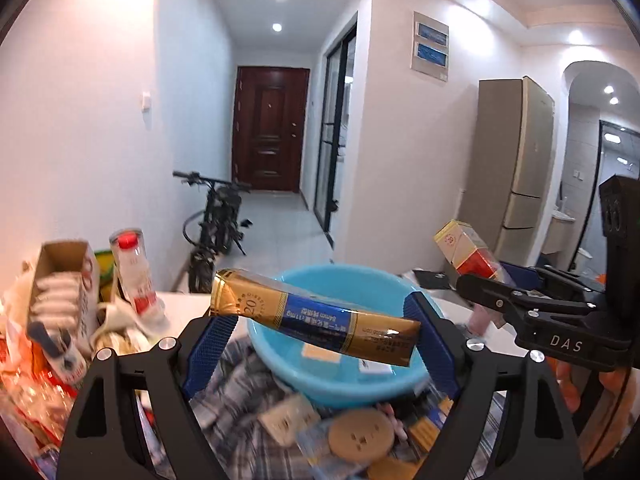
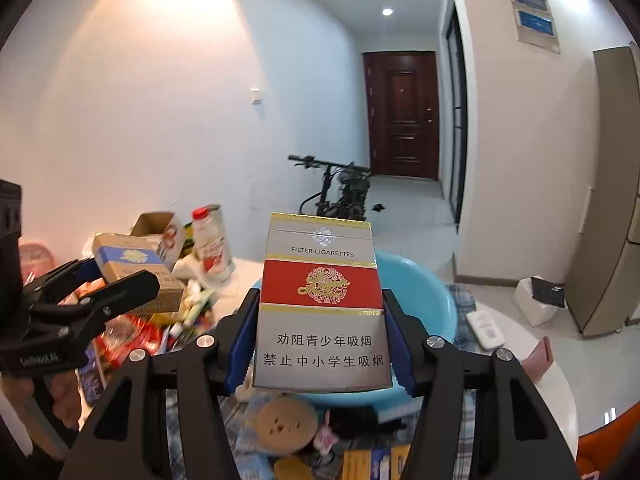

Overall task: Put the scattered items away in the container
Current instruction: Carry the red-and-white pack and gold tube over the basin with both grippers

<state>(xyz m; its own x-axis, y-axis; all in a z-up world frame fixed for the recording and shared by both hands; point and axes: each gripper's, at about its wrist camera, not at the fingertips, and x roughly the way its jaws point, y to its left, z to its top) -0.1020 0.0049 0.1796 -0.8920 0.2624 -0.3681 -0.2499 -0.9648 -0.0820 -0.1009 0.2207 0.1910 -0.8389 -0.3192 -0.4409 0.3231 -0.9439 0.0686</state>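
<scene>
My left gripper [image 1: 322, 318] is shut on a long gold-and-blue cigarette box [image 1: 280, 304], gripped end to end between its blue pads and tilted over the light blue basin [image 1: 344, 276]. The right gripper [image 2: 320, 308] is shut on an upright silver-and-red cigarette pack [image 2: 322, 280], held in front of the basin [image 2: 424, 300]. Both grippers hang above the table, side by side. From the left wrist, the right gripper [image 1: 486, 286] and its pack [image 1: 466, 246] show at the right. From the right wrist, the left gripper [image 2: 108, 276] and its box [image 2: 132, 260] show at the left. Two flat items lie inside the basin.
A heap of clutter fills the left: an open cardboard box [image 1: 60, 280], a red-capped bottle [image 1: 134, 268], wrappers. A round tan piece [image 1: 360, 434] and small packets lie on a plaid cloth [image 1: 240, 396] below the grippers. A white remote [image 2: 486, 328] lies right of the basin.
</scene>
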